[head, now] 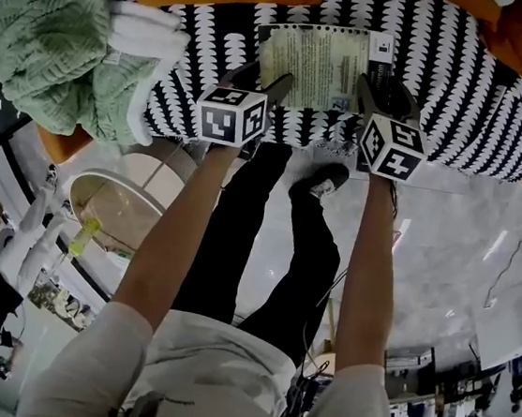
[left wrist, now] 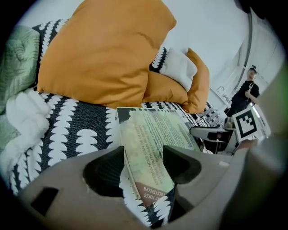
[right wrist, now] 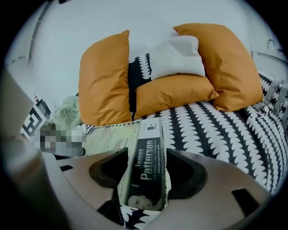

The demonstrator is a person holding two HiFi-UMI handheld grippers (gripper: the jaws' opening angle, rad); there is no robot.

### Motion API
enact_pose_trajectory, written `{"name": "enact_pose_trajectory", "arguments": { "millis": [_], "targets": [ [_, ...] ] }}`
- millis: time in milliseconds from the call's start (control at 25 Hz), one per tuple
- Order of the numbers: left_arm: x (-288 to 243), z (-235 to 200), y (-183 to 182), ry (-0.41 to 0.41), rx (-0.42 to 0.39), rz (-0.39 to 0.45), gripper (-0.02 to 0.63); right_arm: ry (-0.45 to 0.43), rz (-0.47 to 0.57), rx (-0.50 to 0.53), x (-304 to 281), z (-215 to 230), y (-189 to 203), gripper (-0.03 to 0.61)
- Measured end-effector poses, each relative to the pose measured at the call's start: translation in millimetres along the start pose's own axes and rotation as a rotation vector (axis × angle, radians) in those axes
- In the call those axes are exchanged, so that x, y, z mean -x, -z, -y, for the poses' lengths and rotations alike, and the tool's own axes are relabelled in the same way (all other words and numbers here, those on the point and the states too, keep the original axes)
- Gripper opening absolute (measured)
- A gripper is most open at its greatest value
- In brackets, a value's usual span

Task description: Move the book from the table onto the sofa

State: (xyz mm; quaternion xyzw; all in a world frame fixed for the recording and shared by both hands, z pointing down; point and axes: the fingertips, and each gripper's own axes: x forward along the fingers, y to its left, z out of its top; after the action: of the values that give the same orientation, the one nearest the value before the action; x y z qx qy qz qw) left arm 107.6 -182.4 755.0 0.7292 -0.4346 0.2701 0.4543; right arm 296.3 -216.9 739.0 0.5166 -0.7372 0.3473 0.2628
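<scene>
A paperback book [head: 318,67] with a pale green back cover rests flat against the black-and-white patterned sofa seat [head: 464,96]. My left gripper [head: 274,88] is shut on the book's left edge, and the cover [left wrist: 150,132] runs between its jaws. My right gripper [head: 377,93] is shut on the book's spine side. There the black spine [right wrist: 147,164] with white author lettering fills the gap between the jaws. Both grippers sit at the seat's front edge, one on each side of the book. Whether the book's full weight is on the seat I cannot tell.
Orange cushions [right wrist: 104,78] and a white one [right wrist: 175,56] lean against the sofa back. A green knitted blanket [head: 45,44] and a white fluffy item [head: 146,33] lie left of the book. A round table [head: 115,204] stands below left. A person [left wrist: 245,96] stands far off.
</scene>
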Motion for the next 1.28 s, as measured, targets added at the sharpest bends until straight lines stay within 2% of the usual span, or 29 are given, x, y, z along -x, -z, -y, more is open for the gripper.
{"name": "enact_pose_trajectory", "arguments": {
  "millis": [120,200,400,560,640,760,880,1000,1120,1280],
  "targets": [
    [12,-4,-4,-0.047,-0.025,0.042,0.275,0.063,0.035,0.056,12,-7,-4,0.227],
    [21,1,-11,-0.055,-0.017,0.072,0.275,0.075,0.047,0.063,24,-9,-9,0.227],
    [60,20,-20,-0.064,0.002,0.124,0.275,0.008,0.016,0.089,49,-40,-7,0.227],
    [102,47,-35,-0.093,-0.079,0.197,0.258,-0.036,0.043,0.111,83,-62,-23,0.227],
    [127,73,-32,-0.09,-0.128,0.223,0.209,-0.038,0.046,0.109,119,-66,-22,0.227],
    [170,103,-21,-0.09,-0.17,0.232,0.207,-0.035,0.037,0.111,171,-76,-12,0.227],
    [214,129,-13,-0.112,-0.162,0.265,0.198,-0.039,0.036,0.131,218,-83,-10,0.227],
    [257,149,-13,-0.133,-0.151,0.312,0.19,-0.047,0.056,0.166,250,-93,-29,0.227],
    [292,167,1,-0.153,-0.146,0.321,0.184,-0.076,0.071,0.164,282,-111,-37,0.226],
    [332,192,10,-0.145,-0.153,0.354,0.116,-0.124,0.094,0.163,318,-135,-45,0.225]
  ]
}}
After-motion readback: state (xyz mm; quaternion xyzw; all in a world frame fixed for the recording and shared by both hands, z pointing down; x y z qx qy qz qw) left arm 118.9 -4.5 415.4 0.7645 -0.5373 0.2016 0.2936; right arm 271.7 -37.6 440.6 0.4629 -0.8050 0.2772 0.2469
